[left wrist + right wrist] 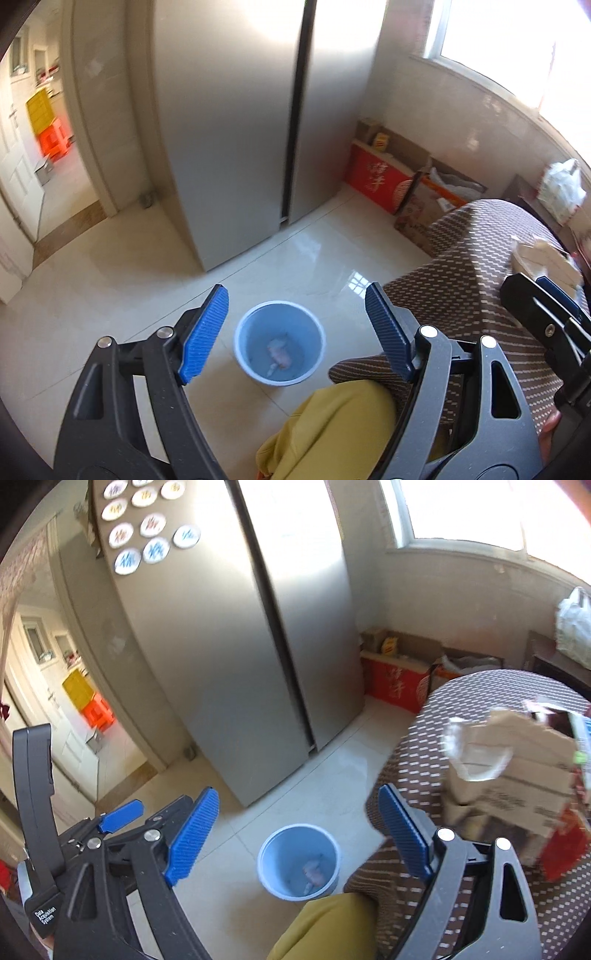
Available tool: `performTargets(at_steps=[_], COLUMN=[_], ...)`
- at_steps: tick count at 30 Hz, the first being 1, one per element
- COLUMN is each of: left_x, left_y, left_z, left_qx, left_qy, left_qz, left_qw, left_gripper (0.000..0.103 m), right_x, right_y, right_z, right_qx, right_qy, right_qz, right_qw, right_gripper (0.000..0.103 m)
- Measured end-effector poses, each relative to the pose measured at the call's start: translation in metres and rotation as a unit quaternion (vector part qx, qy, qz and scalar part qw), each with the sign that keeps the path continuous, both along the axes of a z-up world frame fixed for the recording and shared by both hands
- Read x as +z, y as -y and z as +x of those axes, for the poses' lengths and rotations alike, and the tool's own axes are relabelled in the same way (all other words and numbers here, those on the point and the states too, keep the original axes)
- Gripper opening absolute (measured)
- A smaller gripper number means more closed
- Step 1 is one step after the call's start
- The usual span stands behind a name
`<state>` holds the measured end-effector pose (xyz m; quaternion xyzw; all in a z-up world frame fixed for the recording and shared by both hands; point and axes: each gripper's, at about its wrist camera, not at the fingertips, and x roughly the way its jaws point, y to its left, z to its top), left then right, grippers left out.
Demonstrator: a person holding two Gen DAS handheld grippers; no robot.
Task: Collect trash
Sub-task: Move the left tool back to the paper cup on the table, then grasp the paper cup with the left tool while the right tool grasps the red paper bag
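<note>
Both tongs, left (pixel 295 332) and right (pixel 299 830), wide open and empty above bin (pixel 279 343) on floor, some trash (pixel 279 352) already inside. Remaining litter (pixel 476 753) on bench (pixel 417 738) to the right. Best approached low, one piece gripped firmly before carrying over bin.

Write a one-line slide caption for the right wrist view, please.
Open right gripper above a blue bin holding trash, beside a patterned table.
</note>
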<state>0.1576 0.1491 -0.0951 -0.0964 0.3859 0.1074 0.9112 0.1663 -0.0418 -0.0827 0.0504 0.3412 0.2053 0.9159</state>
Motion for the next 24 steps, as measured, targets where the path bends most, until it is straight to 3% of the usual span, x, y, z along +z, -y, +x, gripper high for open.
performTargets(at_steps=[4,11,19,24], left_x=[0.008,0.004,-0.010,-0.021], left_y=[0.038,0.093,0.148,0.171], left_z=[0.003,0.013,0.031,0.043], left_qx=[-0.037,-0.110,-0.179,-0.208], left_qy=[0.011,0.007,-0.015,-0.030], left_qz=[0.007,-0.006,-0.016,-0.022], left_qw=[0.9992,0.9939,0.9837,0.9773], left_gripper=[0.087,0.090,0.090,0.090], right_x=[0.010,0.012,-0.012,-0.030], right_y=[0.037,0.107,0.185,0.212], right_z=[-0.012,-0.031,-0.036,-0.034], right_qx=[-0.041,-0.128,-0.212,-0.233], right_qy=[0.018,0.030,-0.006,-0.033], right_qz=[0.006,0.004,0.010,0.009], right_qw=[0.999,0.991,0.977,0.972], right_gripper=[0.088,0.090,0.091,0.091])
